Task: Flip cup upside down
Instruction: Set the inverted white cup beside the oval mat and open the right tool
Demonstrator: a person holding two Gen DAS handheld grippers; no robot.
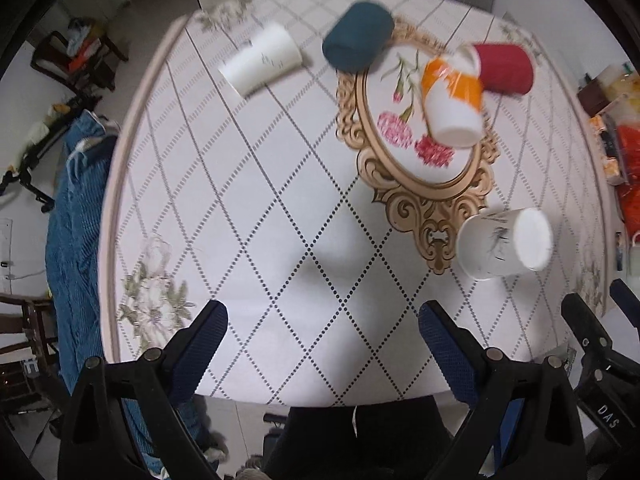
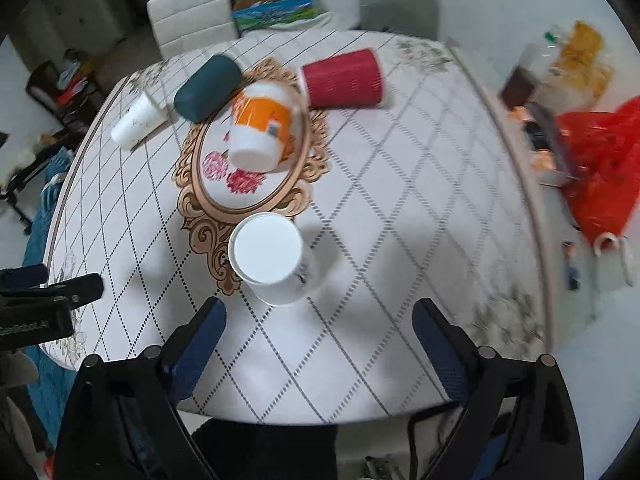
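Observation:
Several paper cups stand upside down on the round table (image 1: 280, 208). A white cup (image 1: 505, 243) (image 2: 269, 258) is nearest, by the gold frame print. An orange-and-white cup (image 1: 454, 102) (image 2: 258, 127), a teal cup (image 1: 358, 40) (image 2: 208, 86), a red cup (image 1: 505, 67) (image 2: 343, 78) and a second white cup (image 1: 262, 58) (image 2: 138, 122) stand farther off. My left gripper (image 1: 322, 316) is open and empty above the front of the table. My right gripper (image 2: 318, 312) is open and empty, just in front of the nearest white cup.
The cloth has a diamond grid and a gold oval frame print (image 1: 420, 132) (image 2: 248, 152). Red bags and clutter (image 2: 600, 160) lie past the table's right edge. A blue cloth (image 1: 76, 240) hangs at the left. Chairs (image 2: 192, 20) stand behind the table.

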